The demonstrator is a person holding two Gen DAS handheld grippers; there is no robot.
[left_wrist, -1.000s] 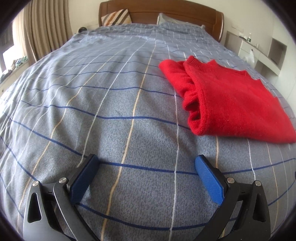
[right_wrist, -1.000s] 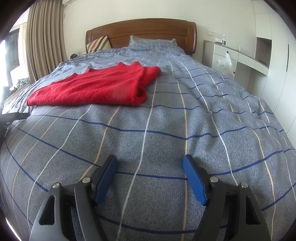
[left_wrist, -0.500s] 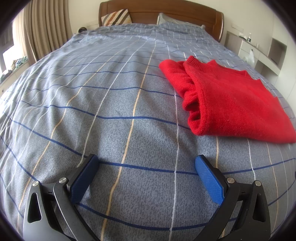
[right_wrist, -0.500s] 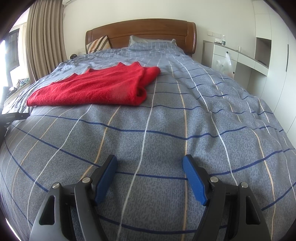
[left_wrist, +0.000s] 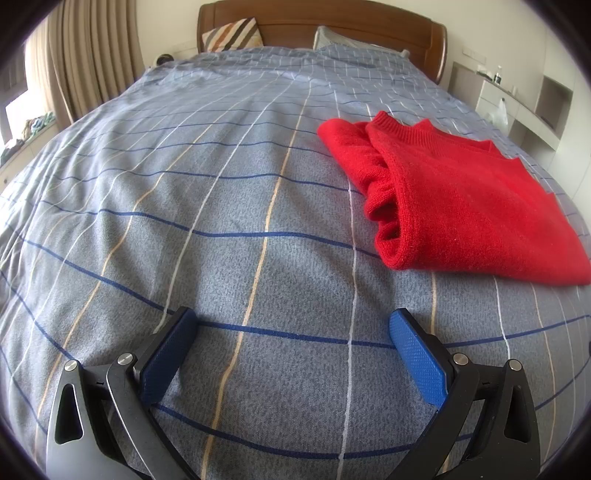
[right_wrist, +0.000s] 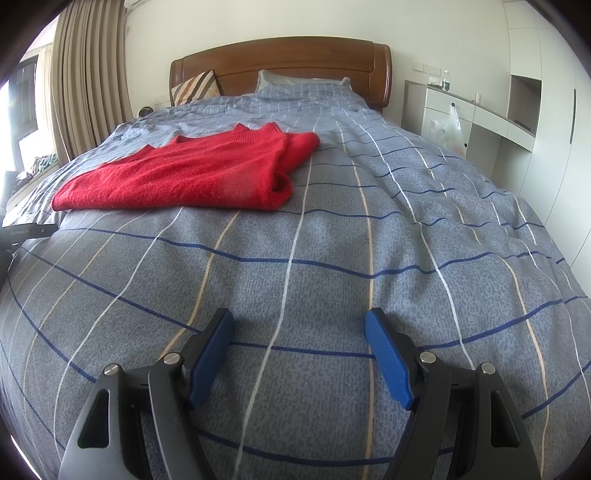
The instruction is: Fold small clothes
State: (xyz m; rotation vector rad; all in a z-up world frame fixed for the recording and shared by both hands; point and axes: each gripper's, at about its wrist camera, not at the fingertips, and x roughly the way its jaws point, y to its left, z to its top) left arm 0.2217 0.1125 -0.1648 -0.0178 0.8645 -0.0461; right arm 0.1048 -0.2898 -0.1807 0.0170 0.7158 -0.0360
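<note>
— While your left gripper [left_wrist: 291,325] hangs low over the bedspread [left_wrist: 229,206], how do its blue pads [left_wrist: 168,350] stand?

— Spread wide, with only grey checked cloth between them. Your red sweater [left_wrist: 454,199] lies ahead and to the right of those fingers, well apart from them, folded, its rolled edge facing you and its ribbed collar toward the headboard [left_wrist: 354,29].

— And from your right gripper [right_wrist: 299,325]?

— Its pads [right_wrist: 388,354] are also parted wide and grip nothing. There the sweater [right_wrist: 192,173] sits ahead and to the left, well apart from the fingertips, flat on the bedspread [right_wrist: 369,229], its folded bulk pointing right toward the bed's middle.

— What else is around you?

— A striped cushion [right_wrist: 194,86] leans on the headboard [right_wrist: 288,59], curtains [right_wrist: 86,77] hang at left, and a white desk unit [right_wrist: 480,118] stands at right.
</note>
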